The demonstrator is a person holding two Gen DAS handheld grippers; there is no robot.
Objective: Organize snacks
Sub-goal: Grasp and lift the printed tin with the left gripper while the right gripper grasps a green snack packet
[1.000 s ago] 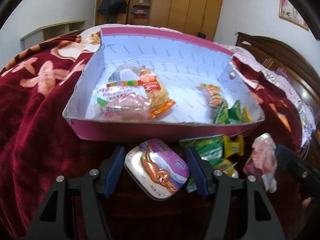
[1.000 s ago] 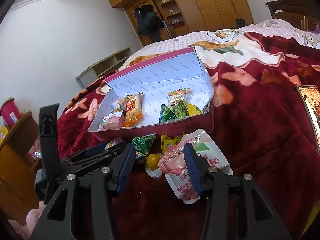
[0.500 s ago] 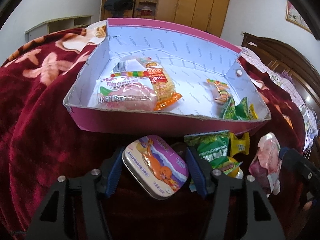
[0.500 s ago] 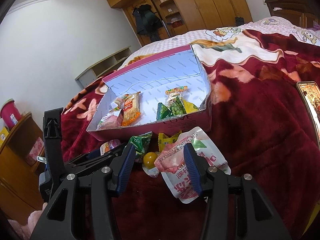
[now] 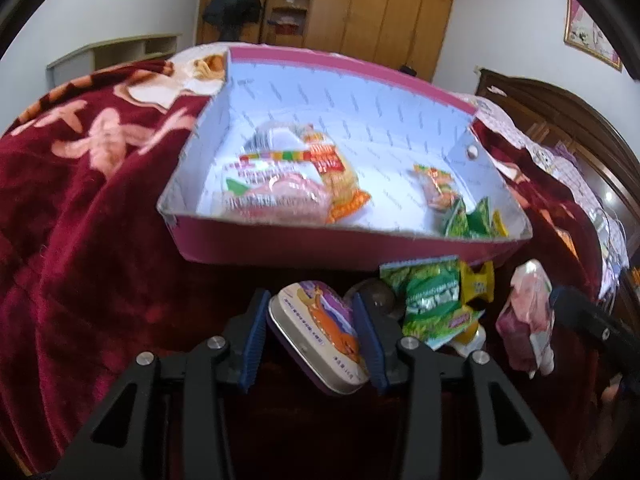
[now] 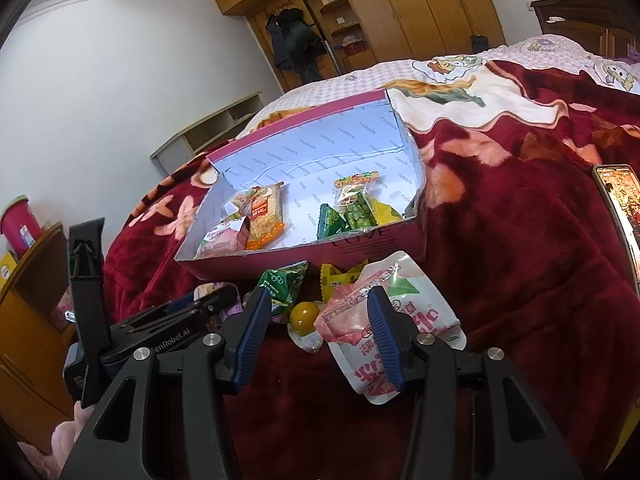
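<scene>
A pink box (image 5: 280,240) with a white inside lies on the red blanket and holds several snack packs; it also shows in the right wrist view (image 6: 372,244). My left gripper (image 5: 310,340) is shut on a flat tin (image 5: 316,332) with a cartoon lid, just in front of the box. My right gripper (image 6: 316,334) is open, low over the blanket, with a yellow jelly cup (image 6: 304,316) between its fingers and a pink-and-white pouch (image 6: 396,320) under its right finger. A green pack (image 6: 282,284) and a yellow candy (image 6: 340,276) lie by the box front.
The red flowered blanket (image 6: 520,260) covers the bed. A phone (image 6: 620,208) lies at the right edge. A wooden cabinet with a red cup (image 6: 16,224) stands at the left. Wardrobes (image 5: 360,12) stand behind the bed.
My left gripper's jaws have closed in on the tin and now grip its sides. My right gripper has barely moved and stays open.
</scene>
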